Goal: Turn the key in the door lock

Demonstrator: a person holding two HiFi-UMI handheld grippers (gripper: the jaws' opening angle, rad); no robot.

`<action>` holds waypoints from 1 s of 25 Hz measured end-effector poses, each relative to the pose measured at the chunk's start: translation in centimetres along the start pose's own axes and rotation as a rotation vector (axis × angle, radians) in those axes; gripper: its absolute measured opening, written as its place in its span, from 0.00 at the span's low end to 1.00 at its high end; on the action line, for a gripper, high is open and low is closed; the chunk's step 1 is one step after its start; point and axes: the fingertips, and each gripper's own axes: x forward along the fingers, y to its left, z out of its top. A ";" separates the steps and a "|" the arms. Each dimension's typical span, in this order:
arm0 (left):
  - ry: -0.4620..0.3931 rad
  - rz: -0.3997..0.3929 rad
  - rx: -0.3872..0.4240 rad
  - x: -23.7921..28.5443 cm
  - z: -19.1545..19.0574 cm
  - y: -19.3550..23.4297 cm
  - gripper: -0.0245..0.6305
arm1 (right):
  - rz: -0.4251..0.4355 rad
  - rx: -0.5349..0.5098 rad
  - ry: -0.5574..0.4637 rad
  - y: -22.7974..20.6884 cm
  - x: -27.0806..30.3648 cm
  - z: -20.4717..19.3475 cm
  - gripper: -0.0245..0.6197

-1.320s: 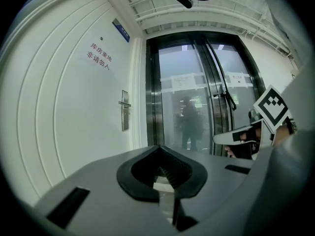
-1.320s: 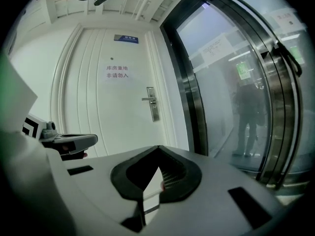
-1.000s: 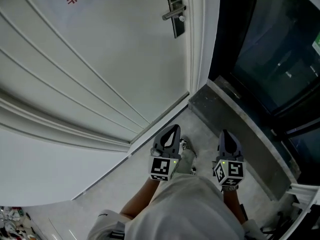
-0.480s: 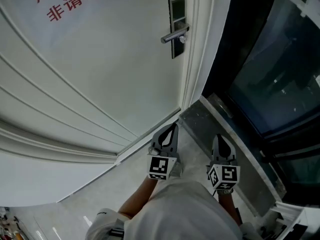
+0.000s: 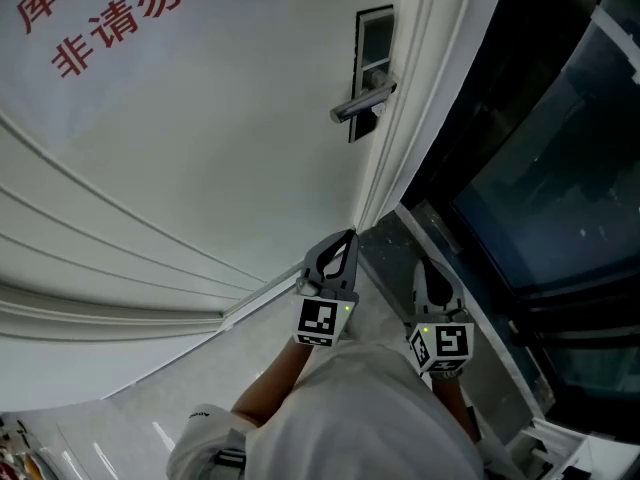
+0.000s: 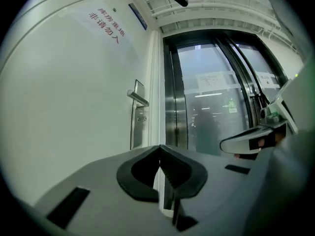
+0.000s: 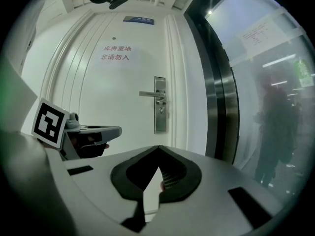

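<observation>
The white door (image 5: 220, 138) carries a dark lock plate (image 5: 372, 63) with a silver lever handle (image 5: 362, 101) near its right edge. Seen from the right gripper, the lock plate (image 7: 160, 111) and handle (image 7: 151, 94) are straight ahead, with a small key (image 7: 161, 110) just under the handle. My left gripper (image 5: 347, 238) is shut and empty, pointing level at the door frame. My right gripper (image 5: 424, 266), also shut and empty, is held beside it. Both are well short of the lock. In the left gripper view the handle (image 6: 138, 98) is ahead to the left.
Red lettering (image 5: 120, 18) is on the door. Right of the door frame stands a dark glass wall (image 5: 540, 168) with metal posts. A grey stone threshold (image 5: 400, 238) runs along the floor below the grippers. The person's grey sleeves fill the bottom of the head view.
Both grippers have moved forward toward the door, side by side. The lock plate and handle now look larger and sit lower in the head view.
</observation>
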 end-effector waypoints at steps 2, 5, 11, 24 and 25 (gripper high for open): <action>-0.002 0.001 0.001 0.8 0.4 0.8 0.05 | 0.016 -0.016 -0.006 0.2 1.2 0.3 0.03; 0.002 0.008 0.012 1.3 1.0 1.7 0.05 | 0.033 -0.035 -0.003 0.7 2.5 0.8 0.03; 0.023 0.018 0.038 2.3 0.1 3.2 0.05 | 0.072 -0.075 -0.031 1.0 5.3 1.8 0.03; -0.013 0.092 0.050 5.5 2.1 6.0 0.05 | 0.226 -0.223 -0.183 1.2 11.3 8.5 0.03; -0.015 0.094 0.050 5.8 2.2 6.2 0.05 | 0.215 -0.248 -0.190 0.9 12.0 9.2 0.03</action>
